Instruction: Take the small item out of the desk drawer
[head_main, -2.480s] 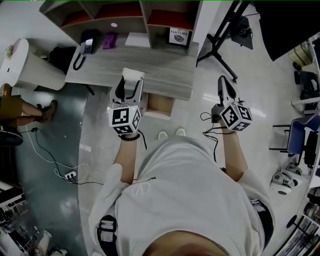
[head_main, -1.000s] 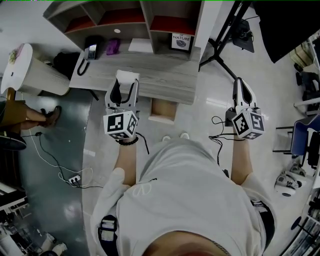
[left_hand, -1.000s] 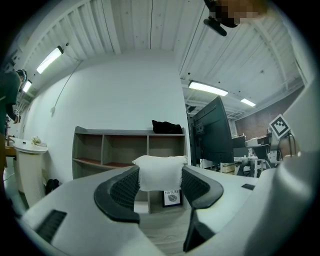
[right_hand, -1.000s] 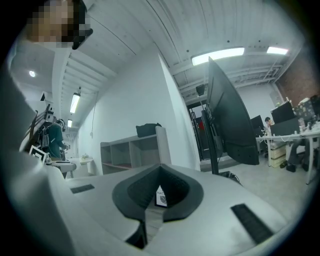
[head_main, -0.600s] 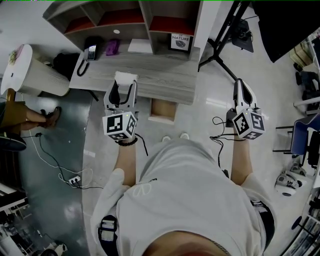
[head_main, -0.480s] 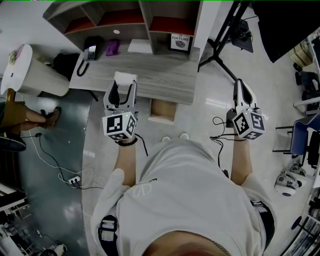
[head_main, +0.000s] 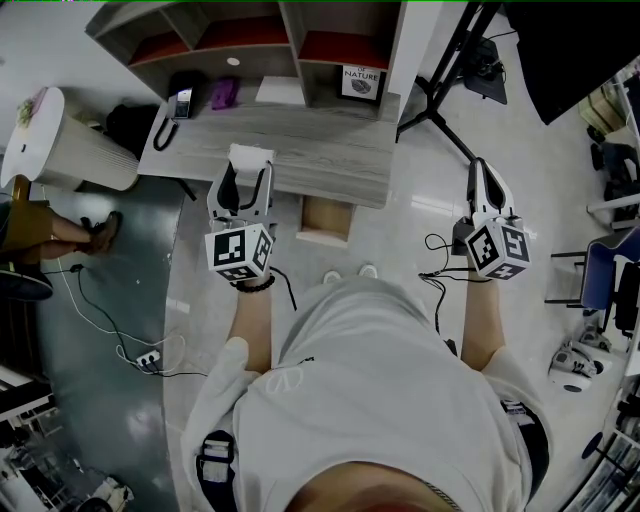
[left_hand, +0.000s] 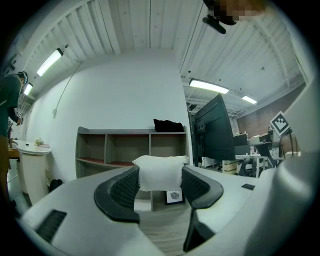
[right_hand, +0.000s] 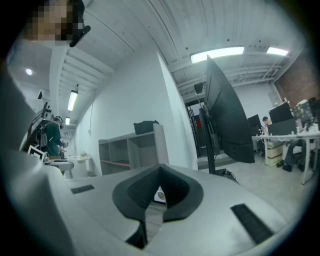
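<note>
we've got 2 grippers | left gripper (head_main: 248, 172) clamped on 1 white pad (head_main: 252, 154) over 1 desk (head_main: 320, 150) | right gripper (head_main: 478, 166) pinched closed, empty | 1 drawer (head_main: 326, 218) pulled out

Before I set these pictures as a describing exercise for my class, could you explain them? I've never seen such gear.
A person stands at a grey desk with hand-held tongs in each hand. The top-down picture comes from a camera on their head; the other two from cameras riding on each tool, looking along its jaws. The left tongs grip a small white item above the desk. The right tongs are shut and empty, out over the floor. On the desk sit a telephone, a purple object and a small sign. A drawer stands open below its front edge.
</note>
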